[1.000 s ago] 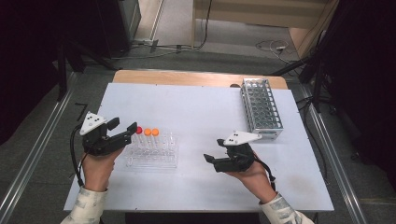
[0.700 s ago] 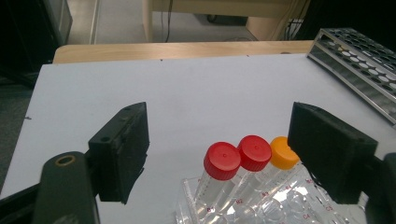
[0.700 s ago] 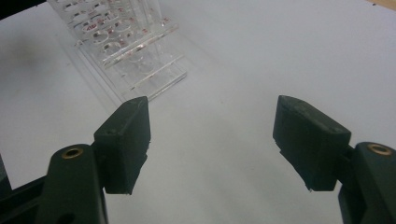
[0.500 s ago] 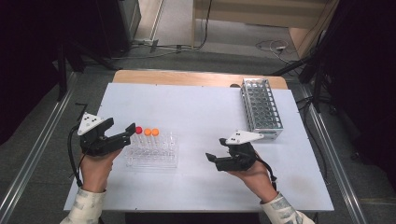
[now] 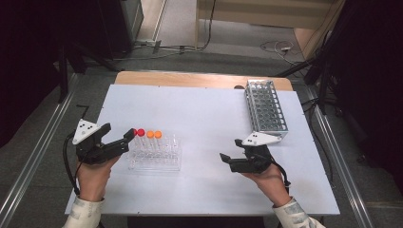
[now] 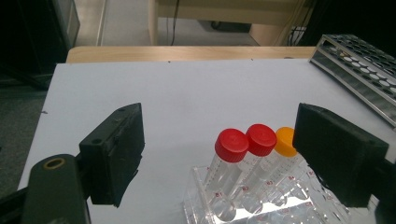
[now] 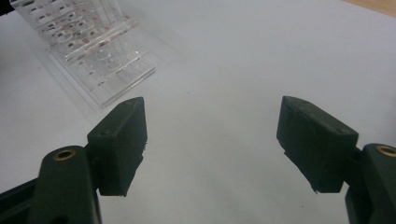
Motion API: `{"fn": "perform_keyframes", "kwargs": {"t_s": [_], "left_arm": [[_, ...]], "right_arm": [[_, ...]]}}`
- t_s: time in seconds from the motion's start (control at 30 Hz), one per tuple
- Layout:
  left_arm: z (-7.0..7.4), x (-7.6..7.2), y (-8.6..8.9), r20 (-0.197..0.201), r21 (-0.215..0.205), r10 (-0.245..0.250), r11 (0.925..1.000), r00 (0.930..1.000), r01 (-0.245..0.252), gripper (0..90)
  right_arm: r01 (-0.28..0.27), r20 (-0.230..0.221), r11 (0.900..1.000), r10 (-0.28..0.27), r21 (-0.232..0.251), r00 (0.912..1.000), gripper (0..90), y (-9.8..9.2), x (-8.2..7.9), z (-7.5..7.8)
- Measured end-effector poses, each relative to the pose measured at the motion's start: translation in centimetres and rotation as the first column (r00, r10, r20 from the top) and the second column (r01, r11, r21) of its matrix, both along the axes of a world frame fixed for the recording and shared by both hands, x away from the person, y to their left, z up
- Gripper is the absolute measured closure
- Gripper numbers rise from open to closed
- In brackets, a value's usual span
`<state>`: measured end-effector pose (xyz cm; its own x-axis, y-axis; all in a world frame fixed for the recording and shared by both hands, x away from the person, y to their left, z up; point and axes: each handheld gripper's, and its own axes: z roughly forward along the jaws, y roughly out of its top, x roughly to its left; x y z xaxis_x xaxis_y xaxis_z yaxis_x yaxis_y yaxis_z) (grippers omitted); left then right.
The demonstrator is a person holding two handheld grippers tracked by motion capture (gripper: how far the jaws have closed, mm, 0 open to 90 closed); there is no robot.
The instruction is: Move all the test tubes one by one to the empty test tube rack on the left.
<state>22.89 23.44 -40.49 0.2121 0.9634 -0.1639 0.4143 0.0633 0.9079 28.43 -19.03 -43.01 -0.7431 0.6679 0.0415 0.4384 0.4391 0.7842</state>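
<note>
A clear plastic rack (image 5: 154,159) stands left of the table's middle and holds two red-capped tubes (image 6: 232,144) and two orange-capped tubes (image 5: 154,134). My left gripper (image 5: 126,141) is at the rack's left end. It is open, its jaws have just been opening, and the red caps stand just ahead of its pads, untouched. In the left gripper view the left gripper (image 6: 229,156) frames those caps. My right gripper (image 5: 226,161) rests low to the right of the rack. It is open too, its jaws have just widened, and only bare table lies between them (image 7: 210,140).
A metal wire rack (image 5: 266,107) with no tubes in it lies at the back right of the white table (image 5: 199,109). A wooden strip (image 5: 190,78) runs along the far edge. Floor rails flank the table on both sides.
The left jaws stand wider than a second ago, and that hand has drawn back slightly from the tubes. The right jaws have spread a little; that hand has stayed in place.
</note>
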Motion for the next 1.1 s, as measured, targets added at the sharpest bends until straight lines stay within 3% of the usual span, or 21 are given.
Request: {"fn": "perform_keyframes", "kwargs": {"t_s": [0.37, 1.1], "left_arm": [[-0.5, -1.0, 0.7, -0.001, -0.007, 0.02, 0.9998, 0.9998, -0.02, 15.4], [-1.6, -2.7, 1.9, -0.002, 0.006, 0.054, 0.9985, 0.9985, -0.054, 14.8]], "right_arm": [[0.078, 0.007, 0.997, -0.078, 0.023, 0.9969, 22.5, -3.5, -0.2, 0.1], [0.176, 0.012, 0.983, -0.177, 0.045, 0.9842, 21.6, -8.8, -1.1, 0.0]]}}
